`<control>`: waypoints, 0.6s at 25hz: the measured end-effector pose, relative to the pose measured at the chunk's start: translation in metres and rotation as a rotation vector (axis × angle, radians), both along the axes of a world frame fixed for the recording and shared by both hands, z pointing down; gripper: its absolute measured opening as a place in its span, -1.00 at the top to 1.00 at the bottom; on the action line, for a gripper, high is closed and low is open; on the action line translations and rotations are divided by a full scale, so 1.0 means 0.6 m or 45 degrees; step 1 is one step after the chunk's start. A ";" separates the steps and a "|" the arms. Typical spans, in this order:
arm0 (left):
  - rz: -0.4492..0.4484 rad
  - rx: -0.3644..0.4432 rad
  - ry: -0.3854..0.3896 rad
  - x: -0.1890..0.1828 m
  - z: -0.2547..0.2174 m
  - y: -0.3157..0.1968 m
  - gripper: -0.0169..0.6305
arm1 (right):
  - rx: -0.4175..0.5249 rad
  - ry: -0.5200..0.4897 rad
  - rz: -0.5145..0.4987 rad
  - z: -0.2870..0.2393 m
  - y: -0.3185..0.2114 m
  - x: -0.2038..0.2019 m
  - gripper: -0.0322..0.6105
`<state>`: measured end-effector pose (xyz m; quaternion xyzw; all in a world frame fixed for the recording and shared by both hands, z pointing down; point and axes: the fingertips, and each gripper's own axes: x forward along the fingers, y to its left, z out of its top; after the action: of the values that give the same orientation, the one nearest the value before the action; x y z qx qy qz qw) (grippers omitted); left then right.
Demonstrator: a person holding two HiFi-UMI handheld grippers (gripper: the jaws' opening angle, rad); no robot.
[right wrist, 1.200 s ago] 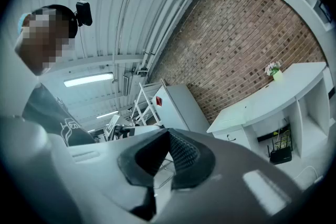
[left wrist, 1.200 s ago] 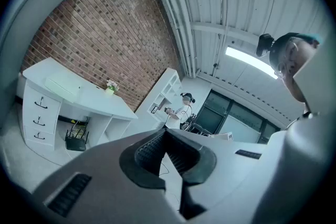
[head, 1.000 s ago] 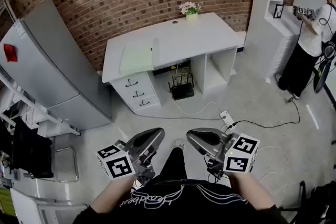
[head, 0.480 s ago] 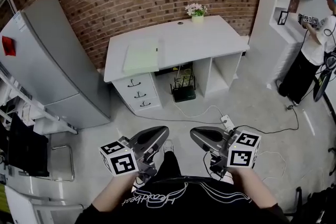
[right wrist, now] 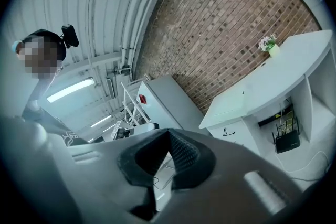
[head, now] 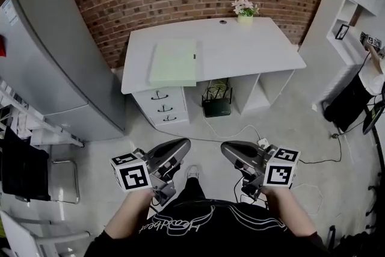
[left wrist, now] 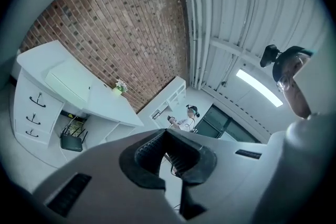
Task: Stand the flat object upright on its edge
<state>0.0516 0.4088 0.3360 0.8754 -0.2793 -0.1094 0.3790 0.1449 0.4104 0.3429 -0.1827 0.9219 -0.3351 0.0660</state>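
While the green pad (head: 173, 62) lies flat near the desk's (head: 252, 51) front left edge, well apart from you, your left gripper (head: 182, 145) and right gripper (head: 227, 148) are pressed together and empty, so nothing is done yet.

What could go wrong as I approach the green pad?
A power strip and loose cables lie on the floor before the desk: a trip hazard.
The green pad lies flat by the desk's front edge; a nudge could push it off.
The left gripper and right gripper are both shut and empty; open them before reaching.
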 end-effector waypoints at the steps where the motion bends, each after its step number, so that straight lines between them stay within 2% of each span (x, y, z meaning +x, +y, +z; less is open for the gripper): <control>1: -0.002 -0.020 0.011 -0.012 0.002 -0.023 0.94 | -0.019 0.002 -0.002 0.002 -0.023 -0.011 0.89; 9: 0.000 -0.122 -0.011 -0.120 0.037 -0.214 0.94 | -0.081 0.061 0.005 0.007 -0.213 -0.106 0.89; 15: 0.003 -0.142 -0.056 -0.185 0.062 -0.336 0.94 | -0.108 0.086 0.046 0.019 -0.335 -0.146 0.89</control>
<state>-0.0597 0.2070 0.3734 0.8554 -0.2921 -0.0739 0.4212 0.0573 0.2095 0.3542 -0.2130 0.9052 -0.3662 0.0333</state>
